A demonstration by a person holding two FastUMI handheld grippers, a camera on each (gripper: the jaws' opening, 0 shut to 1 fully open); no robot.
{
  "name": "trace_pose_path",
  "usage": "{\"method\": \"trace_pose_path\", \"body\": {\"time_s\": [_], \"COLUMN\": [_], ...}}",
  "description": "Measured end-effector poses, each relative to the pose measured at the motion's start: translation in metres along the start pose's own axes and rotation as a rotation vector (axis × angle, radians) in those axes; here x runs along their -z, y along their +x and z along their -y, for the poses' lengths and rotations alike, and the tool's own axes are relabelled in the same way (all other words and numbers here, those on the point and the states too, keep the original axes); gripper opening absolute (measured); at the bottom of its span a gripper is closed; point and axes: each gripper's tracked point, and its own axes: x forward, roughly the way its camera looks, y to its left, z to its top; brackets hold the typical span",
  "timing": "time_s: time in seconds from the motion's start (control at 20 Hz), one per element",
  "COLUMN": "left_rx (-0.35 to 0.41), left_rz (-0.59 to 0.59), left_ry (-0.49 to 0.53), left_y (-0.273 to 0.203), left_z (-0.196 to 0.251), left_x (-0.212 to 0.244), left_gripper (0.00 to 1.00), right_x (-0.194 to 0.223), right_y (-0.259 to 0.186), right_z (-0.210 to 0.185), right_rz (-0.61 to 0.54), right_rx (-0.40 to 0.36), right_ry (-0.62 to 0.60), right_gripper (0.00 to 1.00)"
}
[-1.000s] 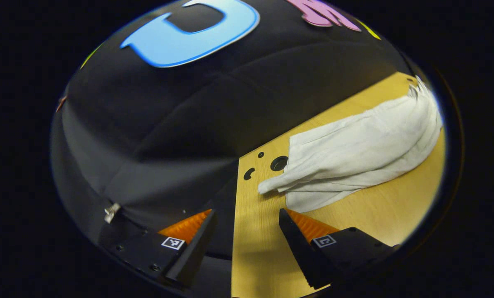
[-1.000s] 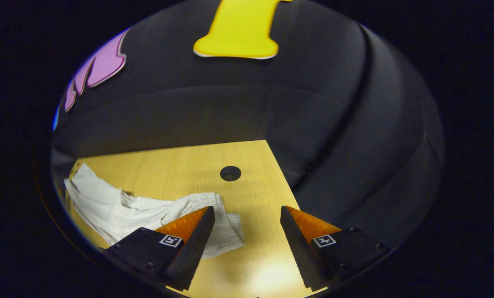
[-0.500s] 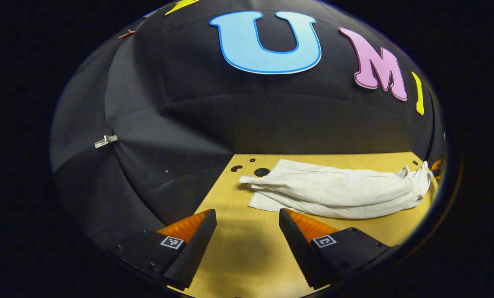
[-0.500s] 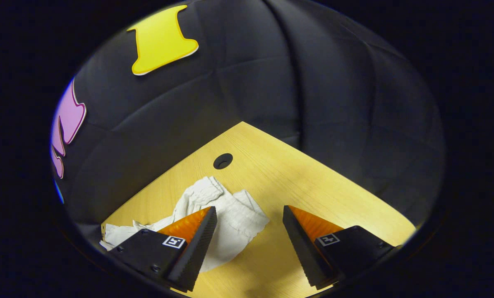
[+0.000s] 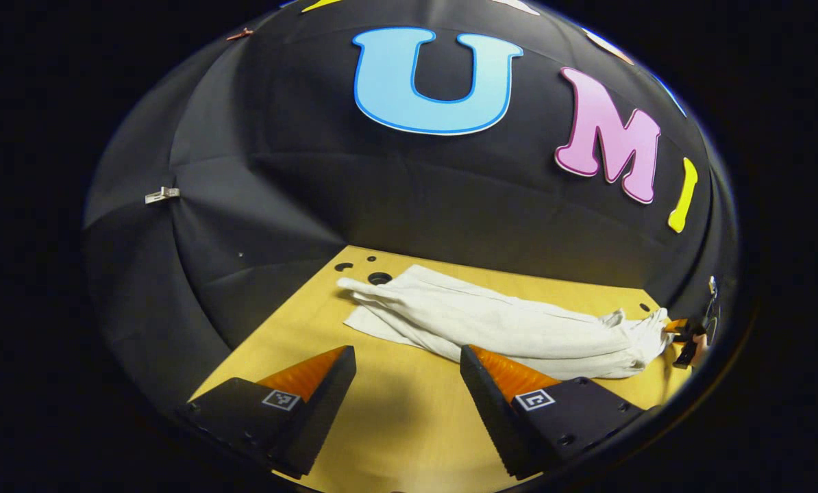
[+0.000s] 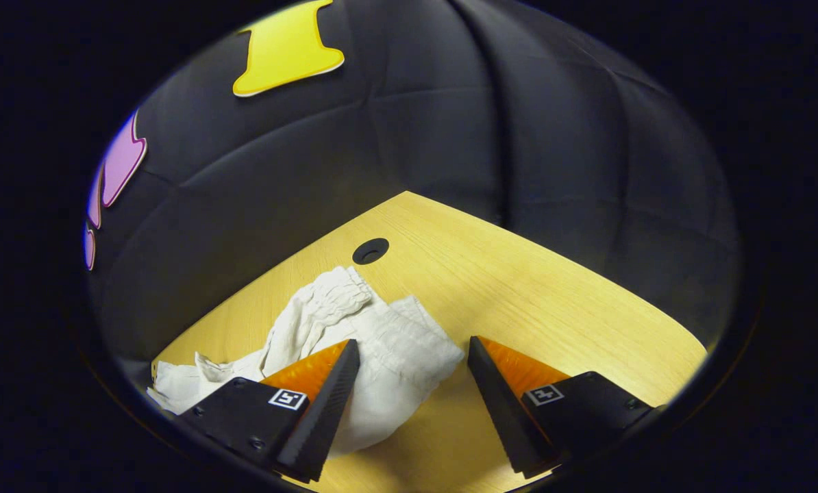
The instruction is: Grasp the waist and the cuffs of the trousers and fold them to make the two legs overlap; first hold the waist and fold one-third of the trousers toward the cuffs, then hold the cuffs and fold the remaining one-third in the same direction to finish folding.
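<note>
Left gripper view shows the left hand-held gripper point(image 5: 407, 373) spread wide and holding nothing, hovering over bare worktop point(image 5: 395, 424), with the white trousers point(image 5: 491, 322) lying flat from about eleven o'clock, near the small holes point(image 5: 379, 278), across to three o'clock. The cuffs point(image 5: 364, 291) sit at the eleven o'clock end, one drawn out to a thin point; the bunched waist point(image 5: 638, 332) lies at three o'clock, where the other gripper shows just beside it. In the right gripper view the right hand-held gripper point(image 6: 412, 376) is likewise wide and empty, the gathered waist point(image 6: 375, 329) lying between its fingers and towards ten o'clock, with a single hole point(image 6: 370, 250) at twelve o'clock. The legs appear to overlap already, so the waist fold looks next. The risk, as I judge it, is pinching only the top layer of that crumpled waistband, so the lower leg drags or stays behind and the overlap slips apart; thin cloth could also slide along the smooth worktop.
</note>
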Motion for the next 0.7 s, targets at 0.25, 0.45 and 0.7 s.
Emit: {"method": "trace_pose_path", "body": {"time_s": [0.25, 0.45, 0.7], "left_rx": [0.05, 0.06, 0.047], "left_rz": [-0.051, -0.067, -0.055], "left_ry": [-0.069, -0.069, 0.009], "left_y": [0.003, -0.001, -0.004], "left_z": [0.026, 0.036, 0.038], "left_x": [0.022, 0.029, 0.025], "left_gripper": [0.98, 0.96, 0.96], "right_x": [0.008, 0.014, 0.0], "right_y": [0.0, 0.002, -0.008], "right_z": [-0.009, -0.017, -0.021], "right_rz": [0.01, 0.022, 0.024], "right_rx": [0.045, 0.026, -0.039], "right_ry": [-0.01, 0.008, 0.065], "right_gripper": [0.52, 0.23, 0.18]}}
